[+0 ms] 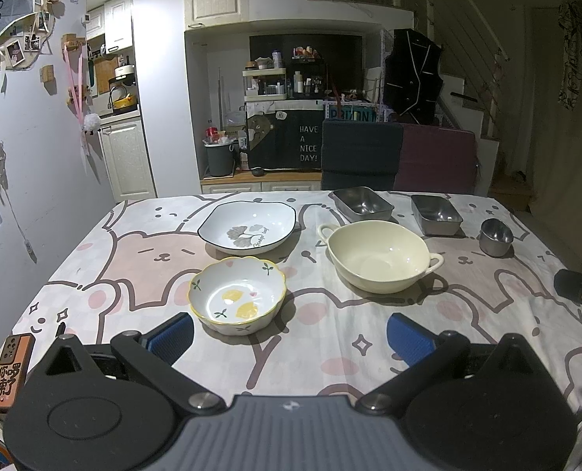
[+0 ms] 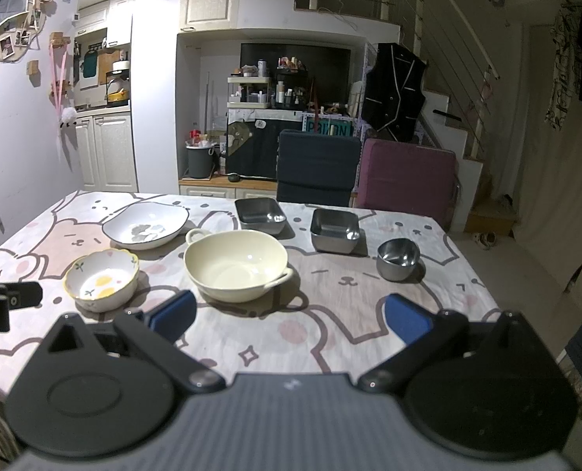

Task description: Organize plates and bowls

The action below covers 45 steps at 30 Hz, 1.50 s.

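Bowls and plates are sitting apart on the table [image 1: 106, 357], none stacked yet, and I am holding both grippers back at the near edge. Just ahead of the left gripper [image 1: 289, 335], beside its left fingertip, the lemon-print bowl [image 1: 237, 298] is waiting; further ahead the ginkgo plate [image 1: 248, 225] is lying. Ahead of the right gripper [image 2: 291, 316] the cream two-handled bowl [image 2: 236, 269] is resting, with two steel trays [image 2: 260, 214] and a steel cup [image 2: 398, 259] beyond and to the right. Both pairs of jaws are standing spread wide and pinching nothing.

I am judging the first step to be a rim pick: I am planning to bring one pad inside the lemon-print bowl's wall and one outside, squeezing gently since glazed ceramic may slip. Both grippers are hovering level, pointing forward over the cloth.
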Tool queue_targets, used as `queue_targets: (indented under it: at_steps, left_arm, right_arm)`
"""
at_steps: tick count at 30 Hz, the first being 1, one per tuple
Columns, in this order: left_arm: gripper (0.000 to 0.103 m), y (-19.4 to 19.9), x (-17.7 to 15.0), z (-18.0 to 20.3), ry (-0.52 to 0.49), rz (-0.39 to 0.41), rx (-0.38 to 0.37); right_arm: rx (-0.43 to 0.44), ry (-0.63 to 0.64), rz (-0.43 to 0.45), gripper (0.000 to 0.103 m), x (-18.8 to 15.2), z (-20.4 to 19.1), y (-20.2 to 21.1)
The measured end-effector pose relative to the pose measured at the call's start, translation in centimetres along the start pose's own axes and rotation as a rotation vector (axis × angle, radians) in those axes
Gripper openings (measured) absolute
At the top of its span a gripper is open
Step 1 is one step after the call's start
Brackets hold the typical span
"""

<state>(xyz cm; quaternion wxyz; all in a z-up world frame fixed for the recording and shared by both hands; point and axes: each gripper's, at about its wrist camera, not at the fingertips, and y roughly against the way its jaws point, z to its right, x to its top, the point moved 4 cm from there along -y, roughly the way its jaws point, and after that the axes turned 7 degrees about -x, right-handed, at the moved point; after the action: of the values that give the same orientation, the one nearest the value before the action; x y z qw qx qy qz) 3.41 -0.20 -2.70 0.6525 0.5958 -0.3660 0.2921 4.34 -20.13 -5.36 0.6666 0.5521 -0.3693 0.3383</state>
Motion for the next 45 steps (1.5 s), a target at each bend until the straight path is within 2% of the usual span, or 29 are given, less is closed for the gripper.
queue_targets:
  at_steps: [21, 26, 32, 38, 45]
  left_arm:
    - [0.103, 0.0, 0.0, 0.0, -0.001, 0.003, 0.002]
    - [0.103, -0.4, 0.9, 1.4, -0.016, 0.024, 0.005]
    - [0.103, -1.1, 3.9, 0.6, -0.015, 0.066, 0.026]
    - [0.103, -3.5, 8.4, -2.2, -0.023, 0.122, 0.048]
    - [0.103, -8.1, 13.4, -6.4, -0.046, 0.164, -0.007]
  right_arm:
    - [-0.001, -0.002, -0.002, 0.103, 0.0, 0.0, 0.0]
    - [0.005, -0.006, -0.001, 0.103, 0.0, -0.1, -0.1]
    - [0.019, 0.016, 0.019, 0.103, 1.3, -0.9, -0.9]
    - [0.044, 0.062, 0.073, 0.103, 4.8, -2.7, -3.4]
    - [0.121, 0.047, 0.069, 0.103, 9.6, -5.7, -8.7]
